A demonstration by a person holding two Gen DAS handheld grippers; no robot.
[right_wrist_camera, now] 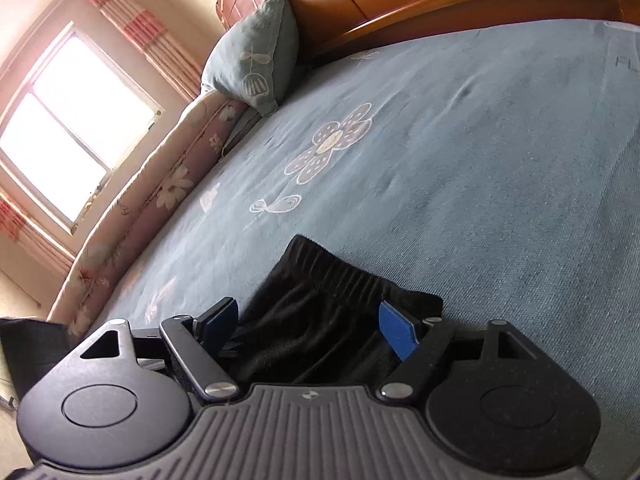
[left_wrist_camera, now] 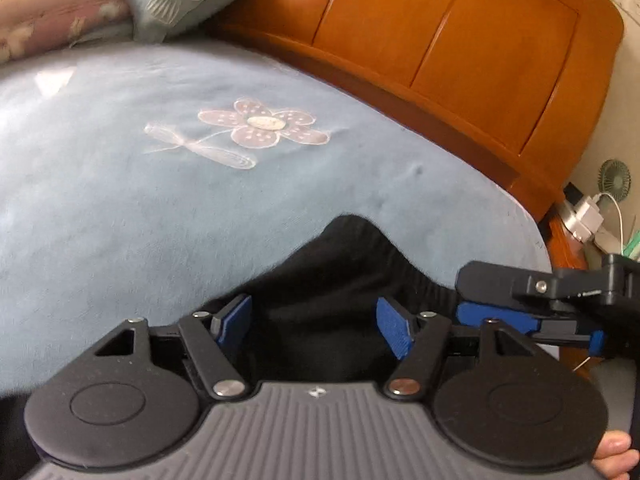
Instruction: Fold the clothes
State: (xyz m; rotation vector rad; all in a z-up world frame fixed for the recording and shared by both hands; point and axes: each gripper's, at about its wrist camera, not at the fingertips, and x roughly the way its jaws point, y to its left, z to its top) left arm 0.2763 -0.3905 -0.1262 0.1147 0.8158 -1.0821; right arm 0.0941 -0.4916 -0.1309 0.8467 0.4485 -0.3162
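- The left gripper (left_wrist_camera: 314, 330) is seen with its jaws spread wide; nothing is gripped between the blue pads (left_wrist_camera: 394, 332), and only black cloth is seen in the gap between them.
- The black garment (left_wrist_camera: 340, 280) is laid on the light blue bedsheet (left_wrist_camera: 120, 200), at the near edge of the sheet, well apart from the embroidered flower (left_wrist_camera: 262, 124).
- In the left wrist view, the right gripper (left_wrist_camera: 532, 304) is seen from the side, just beside the garment; from there its opening cannot be judged.
- In the right wrist view, the right gripper (right_wrist_camera: 312, 330) is shown wide open as well; no cloth is pinched by its blue pads (right_wrist_camera: 396, 330).
- A gathered waistband of the black garment (right_wrist_camera: 344, 280) is seen between and beyond these fingers, on the flower side of the gripper; whether the pads touch the cloth cannot be told.
- The bedsheet (right_wrist_camera: 500, 200) is bordered, beyond the flower (right_wrist_camera: 332, 142), by a wooden headboard (left_wrist_camera: 460, 48).
- A blue-green pillow (right_wrist_camera: 256, 56) is leaned against the headboard.
- A fingertip of the person (left_wrist_camera: 614, 454) is visible at the lower corner of the left gripper body.
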